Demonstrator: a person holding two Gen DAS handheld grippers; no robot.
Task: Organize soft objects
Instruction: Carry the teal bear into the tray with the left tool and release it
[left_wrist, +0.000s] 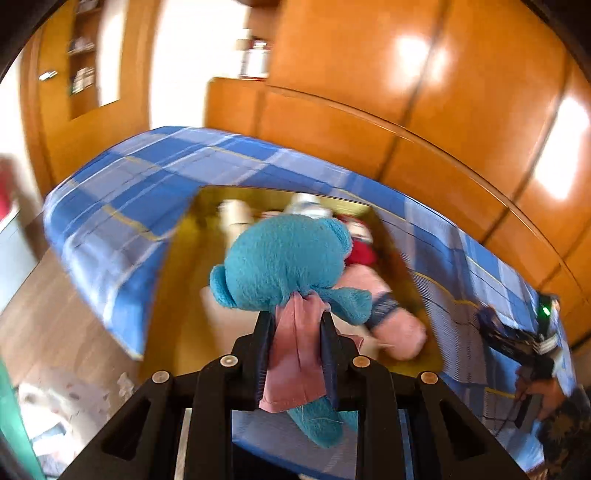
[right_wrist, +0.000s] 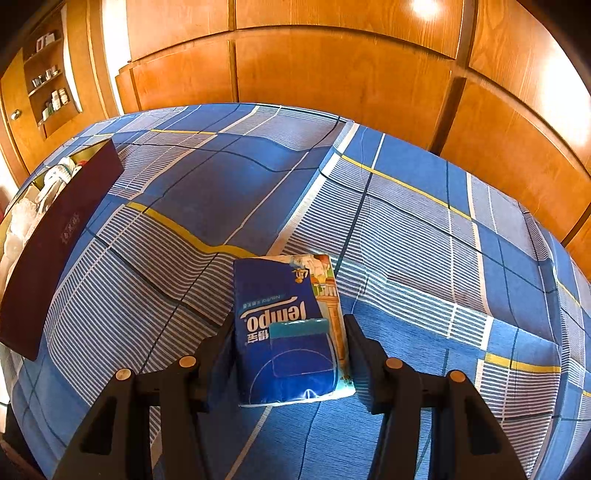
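Plush toy (left_wrist: 284, 254), turquoise, hangs from the left gripper (left_wrist: 297, 332), whose 2 fingers are clenched on the pink cloth (left_wrist: 295, 365) sewn to it, with part of the toy's body trapped there too. It hangs directly above the open box (left_wrist: 177, 280), a container with gold inner walls resting on the bed (left_wrist: 122, 192), which is covered in a blue plaid sheet. Other soft things already lie in the box, among them a pink toy (left_wrist: 391, 325) and something red; motion blur hides their detail. The relation that matters is vertical: the toy is over the box's opening, slightly toward its near side, so a straight lowering should place it inside.

The right gripper (right_wrist: 291, 354) sits low over the bed's near edge, its fingers spread to either side of a blue Tempo tissue pack (right_wrist: 284, 328) that lies flat on the sheet. The right finger stands clear of the pack; whether the left one touches it cannot be told. The pack's long axis runs straight away from the gripper, between the fingers. The box's dark red outer wall (right_wrist: 55, 251) lies well apart, toward the bed's left edge.
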